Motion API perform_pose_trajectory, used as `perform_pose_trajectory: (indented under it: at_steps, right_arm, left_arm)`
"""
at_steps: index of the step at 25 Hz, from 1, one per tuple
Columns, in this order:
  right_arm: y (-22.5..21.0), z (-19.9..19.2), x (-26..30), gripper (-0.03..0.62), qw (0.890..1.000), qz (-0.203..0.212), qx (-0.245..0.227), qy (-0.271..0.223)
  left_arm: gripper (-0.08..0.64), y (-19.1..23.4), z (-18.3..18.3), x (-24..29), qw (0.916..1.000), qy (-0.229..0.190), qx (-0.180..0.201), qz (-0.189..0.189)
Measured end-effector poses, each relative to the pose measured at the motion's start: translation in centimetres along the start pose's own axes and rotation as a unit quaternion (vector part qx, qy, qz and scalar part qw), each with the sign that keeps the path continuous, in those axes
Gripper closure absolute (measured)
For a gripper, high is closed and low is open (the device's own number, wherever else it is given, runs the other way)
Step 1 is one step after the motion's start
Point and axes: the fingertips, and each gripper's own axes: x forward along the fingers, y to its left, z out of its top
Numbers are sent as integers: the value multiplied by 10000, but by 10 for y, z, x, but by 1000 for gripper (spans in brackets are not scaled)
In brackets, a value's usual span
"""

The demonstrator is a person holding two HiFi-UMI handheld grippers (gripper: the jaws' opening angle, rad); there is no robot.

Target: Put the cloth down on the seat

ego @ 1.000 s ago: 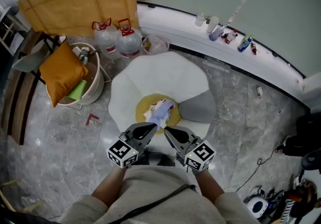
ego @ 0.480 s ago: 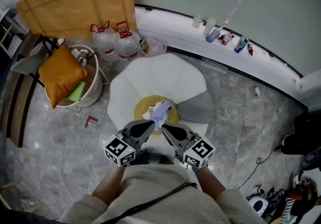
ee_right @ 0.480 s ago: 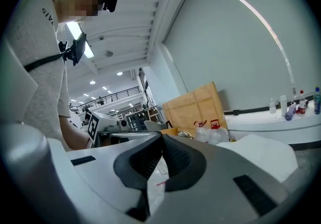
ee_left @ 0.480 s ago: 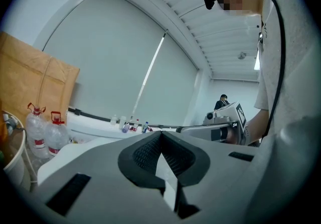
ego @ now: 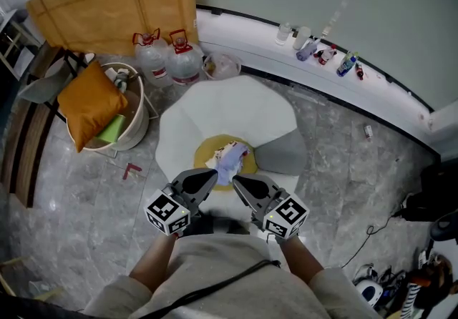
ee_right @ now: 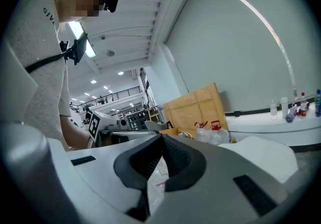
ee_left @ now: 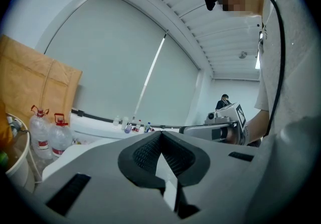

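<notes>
- Crumpled cloth (ego: pixel 229 159) lies on the yellow cushion (ego: pixel 202 156) of the white seat (ego: pixel 229 106).
- Left tongs (ego: pixel 212 174) and right tongs (ego: pixel 236 179): both clenched, empty, beside the cloth's near edge.

Scene viewed steeply downward from head height; gripper views aimed near-level, close behind jaws. Seat (ego: pixel 229 106) and water jugs (ego: pixel 184 60) shared by all.

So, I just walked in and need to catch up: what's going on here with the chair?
A person holds a gripper in each hand over a white chair. The cloth lies crumpled on the yellow seat, just beyond the tips. The left tongs and right tongs are both shut with nothing clamped, so the cloth looks already put down.
</notes>
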Motion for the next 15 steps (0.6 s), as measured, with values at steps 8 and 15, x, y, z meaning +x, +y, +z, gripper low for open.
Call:
perform_pose_trajectory:
  at_steps: [8, 15]
  right_arm:
    - [3, -3, 2, 575, 10000, -36, 13, 0]
    - [2, -9, 3, 575, 9999, -105, 43, -36]
  left_arm:
    - [548, 6, -8, -13, 9999, 43, -89, 135]
    - [548, 9, -17, -19, 9997, 65, -144, 171]
